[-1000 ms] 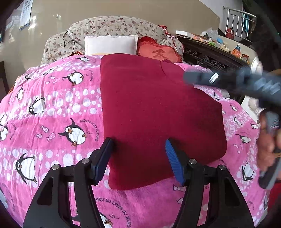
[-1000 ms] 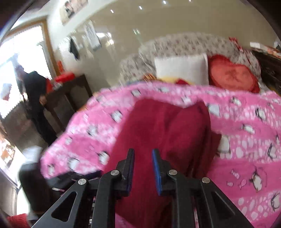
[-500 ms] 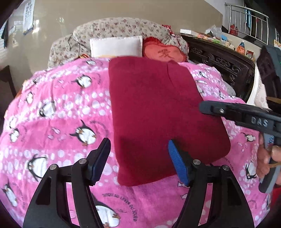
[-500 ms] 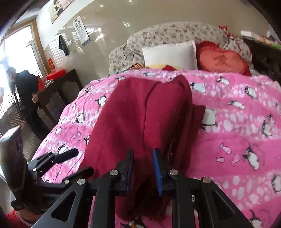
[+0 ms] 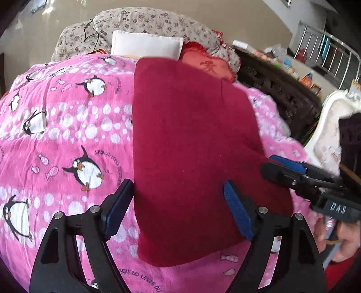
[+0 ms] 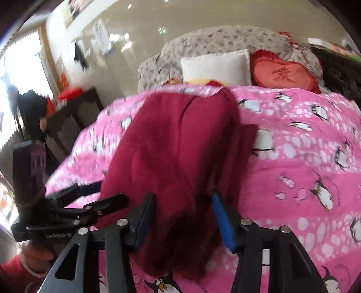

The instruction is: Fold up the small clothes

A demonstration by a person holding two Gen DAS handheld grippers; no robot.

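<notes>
A dark red garment [image 5: 194,144] lies folded lengthwise on a pink penguin blanket [image 5: 67,139]. My left gripper [image 5: 178,209] is open, its jaws straddling the garment's near left part just above it. My right gripper [image 6: 182,220] is open, with the garment's [image 6: 176,153] near right edge bunched between its jaws. In the left wrist view the right gripper [image 5: 284,169] reaches in at the garment's right edge. In the right wrist view the left gripper [image 6: 90,200] shows at the garment's left side.
A white pillow [image 5: 146,45], a red heart cushion [image 5: 209,66] and a floral bolster [image 5: 153,21] lie at the bed's head. Dark carved furniture [image 5: 277,90] stands to the right. A dark side table [image 6: 70,126] and a person [image 6: 29,112] are to the left.
My right gripper was shut on the garment's right part and has opened; that part now lies folded over the garment. My left gripper stayed open and shifted slightly closer.
</notes>
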